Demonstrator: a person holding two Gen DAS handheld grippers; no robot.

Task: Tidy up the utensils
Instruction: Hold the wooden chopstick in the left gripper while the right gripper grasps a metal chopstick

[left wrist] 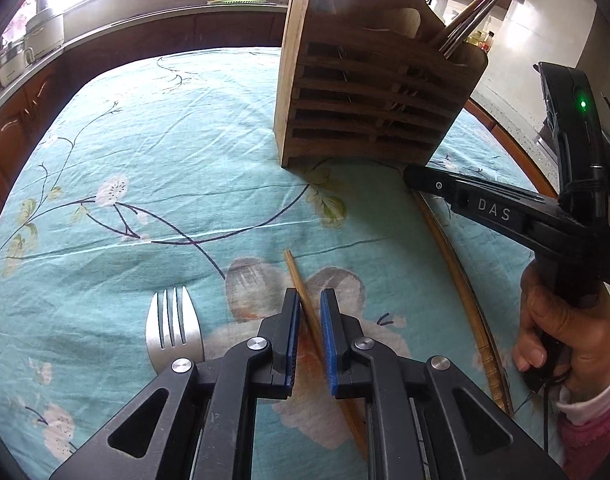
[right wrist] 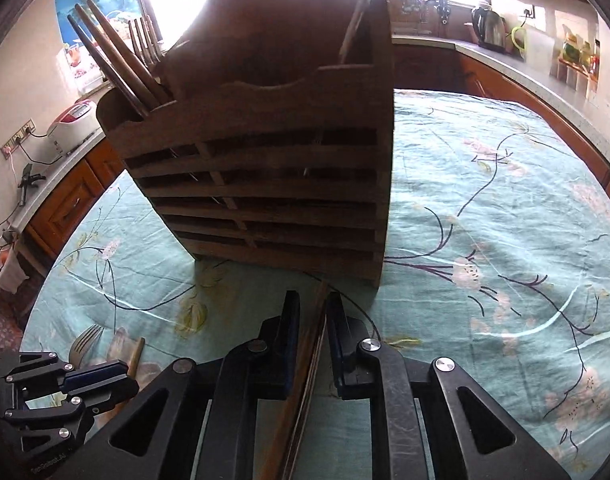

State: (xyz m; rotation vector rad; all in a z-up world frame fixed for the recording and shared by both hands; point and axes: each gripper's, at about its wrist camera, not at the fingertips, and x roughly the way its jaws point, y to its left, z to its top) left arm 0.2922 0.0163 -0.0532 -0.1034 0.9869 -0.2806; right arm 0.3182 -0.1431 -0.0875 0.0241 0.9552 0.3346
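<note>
A slatted wooden utensil holder (left wrist: 369,92) stands upright on the teal flowered tablecloth (left wrist: 145,152), with chopsticks and forks in it; it fills the right wrist view (right wrist: 265,168). My left gripper (left wrist: 309,300) straddles a light wooden chopstick (left wrist: 301,284) lying on the cloth; the blue pads are a little apart around it. A steel fork (left wrist: 173,328) lies just left of it. My right gripper (right wrist: 312,304) straddles a long brown chopstick (right wrist: 311,344) lying on the cloth just before the holder, jaws slightly apart. That chopstick (left wrist: 461,292) shows in the left view beneath the right gripper body.
Wooden cabinets and a counter (left wrist: 117,20) with appliances ring the table. A kettle (right wrist: 489,28) stands on the far counter. The person's hand (left wrist: 565,336) holds the right gripper's handle at the table's right edge.
</note>
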